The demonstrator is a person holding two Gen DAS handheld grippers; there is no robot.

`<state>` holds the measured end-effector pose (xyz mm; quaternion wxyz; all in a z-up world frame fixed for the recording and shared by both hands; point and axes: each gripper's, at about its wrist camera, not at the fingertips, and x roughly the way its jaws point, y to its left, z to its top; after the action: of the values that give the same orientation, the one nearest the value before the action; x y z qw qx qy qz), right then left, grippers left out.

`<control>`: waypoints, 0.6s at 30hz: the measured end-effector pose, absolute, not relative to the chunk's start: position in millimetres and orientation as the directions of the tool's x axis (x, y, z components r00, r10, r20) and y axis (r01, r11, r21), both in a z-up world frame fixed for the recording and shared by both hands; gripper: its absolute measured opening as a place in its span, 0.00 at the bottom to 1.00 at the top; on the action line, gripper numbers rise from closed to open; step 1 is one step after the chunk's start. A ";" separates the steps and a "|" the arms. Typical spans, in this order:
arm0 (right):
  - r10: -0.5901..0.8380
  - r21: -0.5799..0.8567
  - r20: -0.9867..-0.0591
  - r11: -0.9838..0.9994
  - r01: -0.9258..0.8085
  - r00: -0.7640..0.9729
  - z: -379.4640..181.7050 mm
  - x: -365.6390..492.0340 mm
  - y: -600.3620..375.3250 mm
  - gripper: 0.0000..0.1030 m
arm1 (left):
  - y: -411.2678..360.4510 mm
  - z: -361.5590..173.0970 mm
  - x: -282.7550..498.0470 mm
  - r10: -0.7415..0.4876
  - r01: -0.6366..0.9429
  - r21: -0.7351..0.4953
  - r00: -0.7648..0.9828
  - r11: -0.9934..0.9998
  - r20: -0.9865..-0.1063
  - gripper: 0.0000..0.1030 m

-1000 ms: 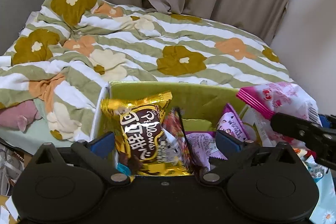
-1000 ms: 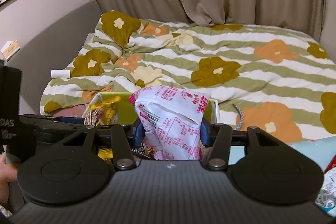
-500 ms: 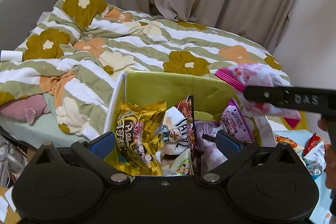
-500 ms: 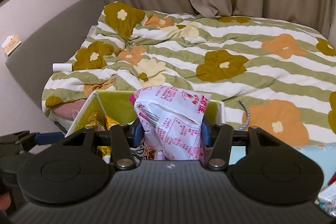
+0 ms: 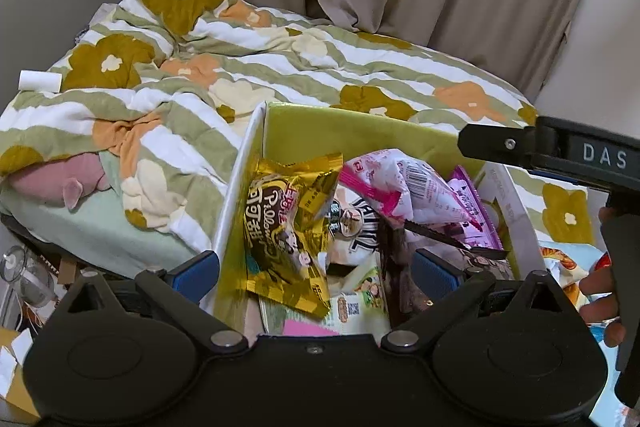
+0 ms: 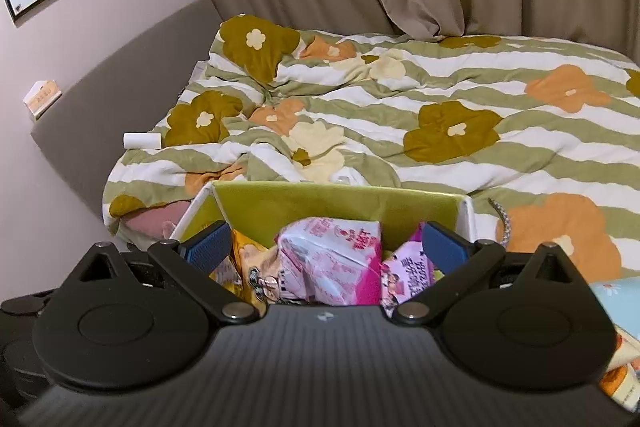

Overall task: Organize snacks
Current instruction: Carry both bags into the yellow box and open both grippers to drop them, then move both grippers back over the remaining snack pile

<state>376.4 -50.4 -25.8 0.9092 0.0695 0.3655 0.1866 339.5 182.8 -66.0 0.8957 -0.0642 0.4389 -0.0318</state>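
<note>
A green-lined white box stands at the bed's edge and holds several snack packs. A gold Pillows bag lies at its left. A pink-and-white bag lies on top in the middle, also in the right wrist view. A purple pack leans at the right. My left gripper is open and empty above the box's near side. My right gripper is open and empty above the box; its body shows in the left wrist view.
The bed with a green-striped flower quilt lies behind the box. A white roll sits near the grey headboard. More snack packs lie to the right of the box on a light blue cloth. A small fan stands on the floor at left.
My right gripper opened and let the pink-and-white bag drop into the box. My left gripper had let go of the gold bag and both grippers drew back and up.
</note>
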 end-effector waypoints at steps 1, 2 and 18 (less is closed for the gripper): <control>0.387 0.259 -0.635 0.922 -0.288 0.669 -24.0 373.7 -50.5 1.00 | 183.1 -64.3 337.5 -0.116 0.000 -0.147 0.616 0.989 -0.779 1.00; 0.386 0.256 -0.630 0.923 -0.288 0.674 -22.0 371.1 -51.8 1.00 | 183.0 -61.8 335.5 -0.117 0.001 -0.148 0.620 0.989 -0.776 1.00; 0.333 0.226 -0.570 0.943 -0.246 0.752 29.9 285.8 -68.5 1.00 | 169.7 -9.2 275.7 -0.130 0.071 -0.112 0.703 0.991 -0.700 1.00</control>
<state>285.8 -68.5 29.9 0.9333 0.0685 0.3166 0.1550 275.7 169.7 -9.2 0.9219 -0.0382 0.3817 -0.0545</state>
